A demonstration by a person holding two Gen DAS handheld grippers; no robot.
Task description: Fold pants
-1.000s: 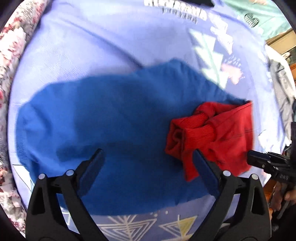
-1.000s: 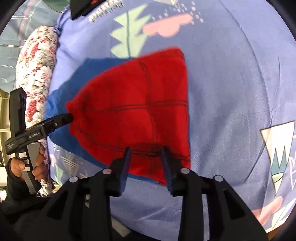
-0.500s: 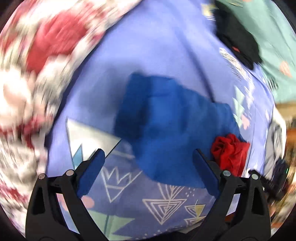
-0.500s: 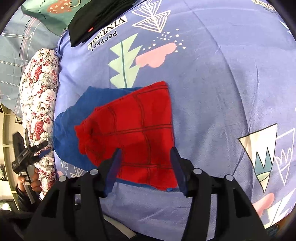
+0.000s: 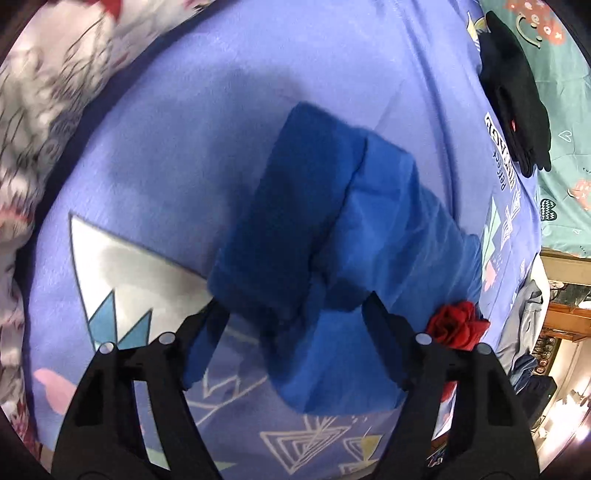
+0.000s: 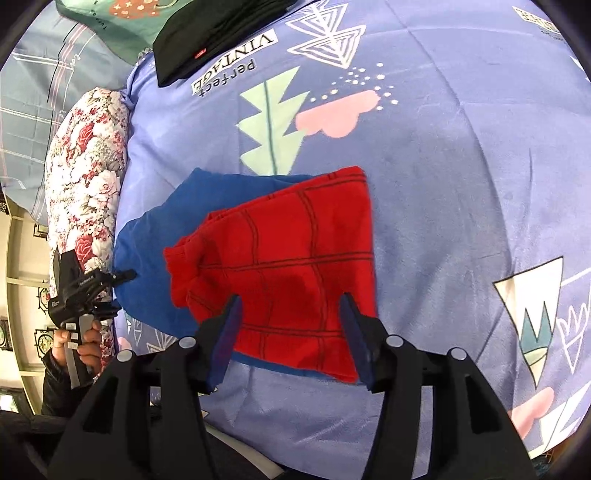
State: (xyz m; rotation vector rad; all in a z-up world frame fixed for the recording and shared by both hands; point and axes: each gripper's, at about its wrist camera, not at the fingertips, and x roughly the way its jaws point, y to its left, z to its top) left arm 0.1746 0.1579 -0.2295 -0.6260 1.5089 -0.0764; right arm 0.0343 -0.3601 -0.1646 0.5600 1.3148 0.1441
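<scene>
Blue and red pants lie folded on the patterned blue bedspread. In the left wrist view the blue part (image 5: 325, 236) lies folded over itself in the middle, and the bunched red end (image 5: 458, 325) shows at the right. My left gripper (image 5: 295, 321) is open and empty, its jaws straddling the near edge of the blue cloth. In the right wrist view the red part (image 6: 288, 273) with dark lines lies on top of the blue part (image 6: 155, 258). My right gripper (image 6: 291, 325) is open and empty over the red cloth's near edge. The left gripper (image 6: 123, 275) shows at the blue cloth's left edge.
A black folded garment (image 6: 218, 29) lies at the far side of the bedspread (image 6: 461, 147), also seen in the left wrist view (image 5: 517, 92). A floral pillow (image 6: 85, 158) lies along the left. A green pillow (image 5: 557, 110) and other clothes (image 5: 524, 325) lie at the right.
My right gripper has opened wide and let go of the red cloth, drawing back. My left gripper has swung and come in close to the blue cloth's edge.
</scene>
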